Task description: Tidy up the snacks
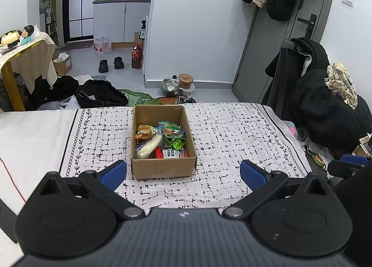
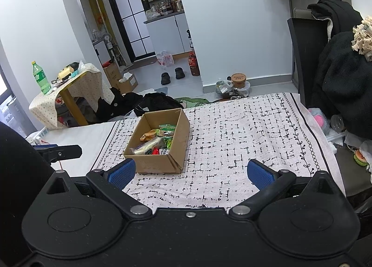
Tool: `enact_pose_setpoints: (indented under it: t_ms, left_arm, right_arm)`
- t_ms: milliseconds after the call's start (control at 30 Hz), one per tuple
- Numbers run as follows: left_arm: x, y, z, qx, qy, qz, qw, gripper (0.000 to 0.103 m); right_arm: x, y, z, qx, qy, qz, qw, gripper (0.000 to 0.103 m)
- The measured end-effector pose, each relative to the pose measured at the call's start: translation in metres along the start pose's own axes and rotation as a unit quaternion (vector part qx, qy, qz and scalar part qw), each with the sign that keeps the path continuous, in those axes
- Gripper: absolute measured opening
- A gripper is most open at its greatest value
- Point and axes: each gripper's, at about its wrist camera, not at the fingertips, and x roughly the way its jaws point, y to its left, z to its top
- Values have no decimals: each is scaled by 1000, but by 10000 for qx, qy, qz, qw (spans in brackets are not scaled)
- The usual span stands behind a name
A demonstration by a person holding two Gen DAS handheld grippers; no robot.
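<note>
An open cardboard box (image 1: 162, 169) stands on a black-and-white patterned cloth (image 1: 232, 132), straight ahead in the left wrist view and ahead to the left in the right wrist view (image 2: 162, 164). Several wrapped snacks (image 1: 162, 139) lie inside it, also seen in the right wrist view (image 2: 158, 141): green packets, an orange packet, a long white one, a red one. My left gripper (image 1: 183, 174) is open and empty, just short of the box's near wall. My right gripper (image 2: 190, 173) is open and empty, to the right of the box.
The cloth (image 2: 232, 132) covers a table whose far edge drops to the floor. Black bags (image 1: 100, 95) and clothes lie on the floor beyond. A chair piled with dark coats (image 1: 325, 104) stands at the right. A small side table (image 2: 69, 90) with a green bottle stands at the left.
</note>
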Motion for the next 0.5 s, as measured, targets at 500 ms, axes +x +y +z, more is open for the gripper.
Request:
enact_pose_setpoints:
  t_ms: [500]
  left_arm:
    - [0,1,-2,-32,-35,-24,10000,103]
  right_arm:
    - [0,3,1,21,4,18,10000,103]
